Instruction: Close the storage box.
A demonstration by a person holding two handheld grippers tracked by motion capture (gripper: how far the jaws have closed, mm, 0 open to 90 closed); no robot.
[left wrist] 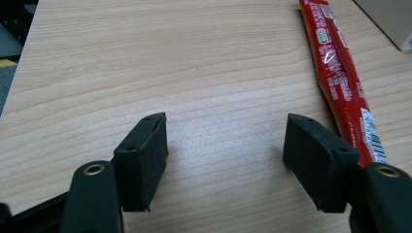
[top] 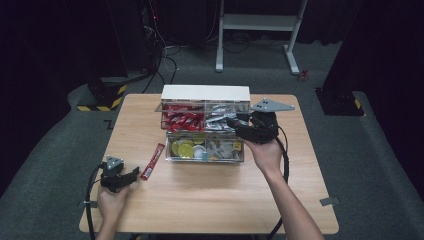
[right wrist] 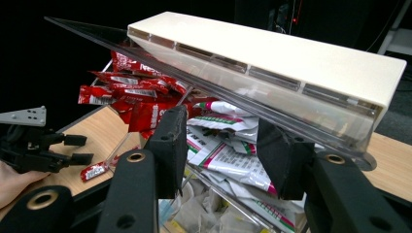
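Nearest you, your left gripper point(top: 131, 175) rests low on the table point(top: 210, 200) with its jaws apart and nothing between them. The red stick point(left wrist: 342, 77) lies flat on the wood just beside the right-hand jaw in the left gripper view, clear of the pads. That reads as a stick just set down, or one about to be taken; the pictures alone do not decide it.

Farther out, your right gripper point(top: 235, 121) reaches into the upper tier of the clear organizer point(top: 205, 159). Its jaws stand partly apart around the white packets point(right wrist: 228, 155), under the tilted clear flap and cream lid point(right wrist: 272, 53). Whether the pads press on a packet you cannot tell from here.

Next, if the stick belongs with the other red sticks point(right wrist: 133, 94) in the upper left bin, bring the left jaws square over its middle before closing, since it lies flat and thin.

The stick carries a barcode near its end; its print and the packets' green and red lettering are too small to read.
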